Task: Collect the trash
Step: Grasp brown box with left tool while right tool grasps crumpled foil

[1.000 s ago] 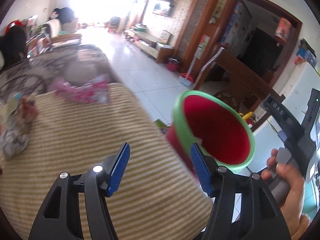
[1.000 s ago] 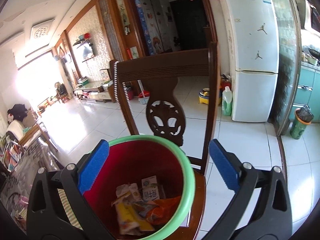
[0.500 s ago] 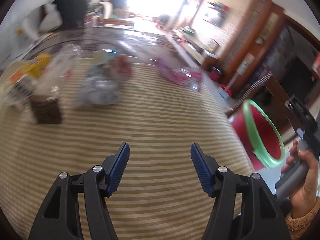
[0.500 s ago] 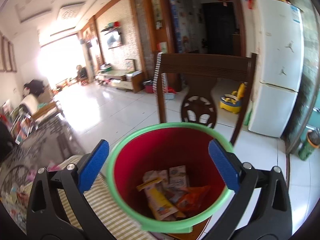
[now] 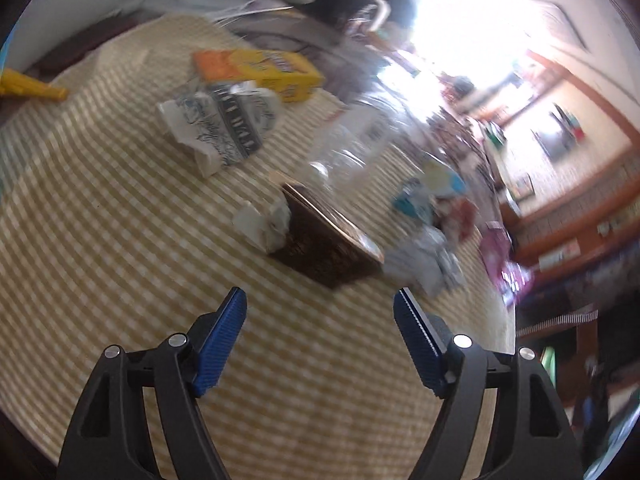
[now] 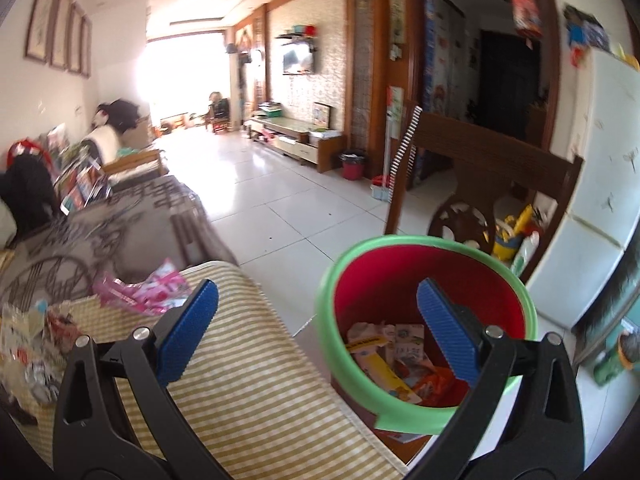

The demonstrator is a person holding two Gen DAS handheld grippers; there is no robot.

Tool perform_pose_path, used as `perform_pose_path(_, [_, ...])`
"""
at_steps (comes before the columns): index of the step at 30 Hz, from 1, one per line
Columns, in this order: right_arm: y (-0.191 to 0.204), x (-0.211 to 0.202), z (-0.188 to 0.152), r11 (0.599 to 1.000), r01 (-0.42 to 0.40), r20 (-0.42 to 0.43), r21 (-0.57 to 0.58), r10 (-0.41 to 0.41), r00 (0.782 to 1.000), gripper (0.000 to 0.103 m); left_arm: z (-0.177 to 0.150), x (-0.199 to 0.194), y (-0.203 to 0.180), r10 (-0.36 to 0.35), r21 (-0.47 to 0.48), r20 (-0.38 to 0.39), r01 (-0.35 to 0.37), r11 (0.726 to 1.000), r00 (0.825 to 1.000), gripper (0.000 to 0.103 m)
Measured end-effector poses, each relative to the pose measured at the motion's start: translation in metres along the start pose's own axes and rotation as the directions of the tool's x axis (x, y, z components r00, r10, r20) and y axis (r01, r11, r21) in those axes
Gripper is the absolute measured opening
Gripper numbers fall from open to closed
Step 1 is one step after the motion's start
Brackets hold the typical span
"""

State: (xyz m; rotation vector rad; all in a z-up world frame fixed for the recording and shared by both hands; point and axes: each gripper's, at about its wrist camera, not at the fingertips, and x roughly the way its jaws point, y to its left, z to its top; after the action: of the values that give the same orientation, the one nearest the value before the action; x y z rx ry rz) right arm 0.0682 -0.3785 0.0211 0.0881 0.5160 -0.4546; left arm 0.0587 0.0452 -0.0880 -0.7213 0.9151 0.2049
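Note:
My left gripper point(image 5: 320, 306) hovers over the striped tablecloth point(image 5: 120, 240), jaws opening with nothing between them. Just ahead of it lie a crumpled white tissue point(image 5: 264, 224) and a dark brown box point(image 5: 328, 248). Farther off are a white-and-black crumpled bag point(image 5: 220, 128), a yellow-orange box point(image 5: 260, 68), a clear plastic bottle point(image 5: 352, 144), a grey wrapper point(image 5: 424, 260) and a pink wrapper point(image 5: 504, 252). My right gripper point(image 6: 318, 292) is open above the left rim of the red, green-rimmed bin point(image 6: 360, 292). It grips nothing. Packets point(image 6: 400, 360) lie in the bin.
The bin stands beside the table's corner point(image 6: 248, 360), in front of a wooden chair point(image 6: 492, 160). A white fridge point(image 6: 600, 160) is at the right, tiled floor point(image 6: 280, 208) beyond. A sofa point(image 6: 132, 220) borders the table's far side.
The left gripper swung away from the bin and rolled toward the trash pile on the table, and its jaws widened. The right gripper turned left, so the bin slid right in its view.

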Motion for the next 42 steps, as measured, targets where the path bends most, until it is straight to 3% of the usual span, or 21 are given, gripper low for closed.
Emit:
perform_pose_path(3, [0.013,-0.001,-0.003,0.999,-0.011,0.001,-0.045,0.011,1.000,0.098,0.015,0.015,-0.003,0.013,-0.033,0.005,-0.013,0.999,1.000,0.081])
perform_pose_path(9, [0.026,0.005,-0.005,0.997,-0.037,-0.023,-0.063,0.036,0.999,0.098,0.025,0.041,-0.009,0.057,-0.059,-0.044,-0.060,0.996,0.997,0.081])
perform_pose_path(12, [0.036,0.005,-0.005,0.995,-0.085,-0.044,-0.051,0.083,0.996,0.098,0.021,0.042,-0.007,0.062,-0.040,-0.030,-0.063,0.997,0.998,0.081])
perform_pose_path(16, [0.062,0.000,-0.009,0.979,-0.188,-0.055,-0.083,0.184,0.981,0.098,0.020,0.038,-0.006,0.056,0.004,-0.011,-0.056,0.998,0.998,0.067])
perform_pose_path(18, [0.079,-0.003,-0.013,0.957,-0.271,-0.074,-0.102,0.264,0.962,0.098,0.021,0.035,-0.007,0.040,0.034,-0.014,-0.039,0.999,0.999,0.059])
perform_pose_path(20, [0.096,-0.007,-0.016,0.924,-0.366,-0.102,-0.108,0.356,0.929,0.098,0.022,0.027,-0.008,0.038,0.088,-0.015,-0.036,0.995,0.999,0.045])
perform_pose_path(23, [0.121,-0.010,-0.022,0.856,-0.508,-0.157,-0.095,0.491,0.857,0.098,0.019,0.011,-0.007,0.018,0.151,-0.010,-0.016,0.988,1.000,0.036])
perform_pose_path(26, [0.151,-0.007,-0.030,0.760,-0.647,-0.249,-0.060,0.616,0.747,0.098,0.010,-0.009,-0.001,0.015,0.177,0.006,-0.016,0.984,1.000,0.033])
perform_pose_path(28, [0.175,-0.003,-0.036,0.686,-0.728,-0.327,-0.008,0.686,0.650,0.098,0.000,-0.022,0.008,0.006,0.172,0.022,-0.010,0.985,1.000,0.033])
perform_pose_path(31, [0.198,0.005,-0.042,0.628,-0.775,-0.384,0.075,0.735,0.558,0.098,-0.012,-0.029,0.024,0.020,0.152,0.042,-0.026,0.988,0.999,0.033])
perform_pose_path(32, [0.204,0.008,-0.044,0.620,-0.778,-0.397,0.099,0.742,0.541,0.098,-0.015,-0.030,0.029,0.014,0.151,0.054,-0.022,0.988,0.998,0.033])
perform_pose_path(35, [0.224,0.019,-0.049,0.618,-0.778,-0.433,0.111,0.735,0.522,0.098,-0.014,-0.030,0.034,-0.007,0.163,0.059,-0.003,0.987,0.998,0.037])
perform_pose_path(39, [0.251,0.027,-0.064,0.630,-0.776,-0.499,0.022,0.680,0.537,0.090,-0.016,-0.024,0.027,0.023,0.222,0.080,-0.040,0.974,0.997,0.044])
perform_pose_path(42, [0.260,0.025,-0.071,0.619,-0.785,-0.526,-0.031,0.658,0.539,0.085,-0.015,-0.017,0.032,0.008,0.189,0.063,-0.019,0.982,0.998,0.055])
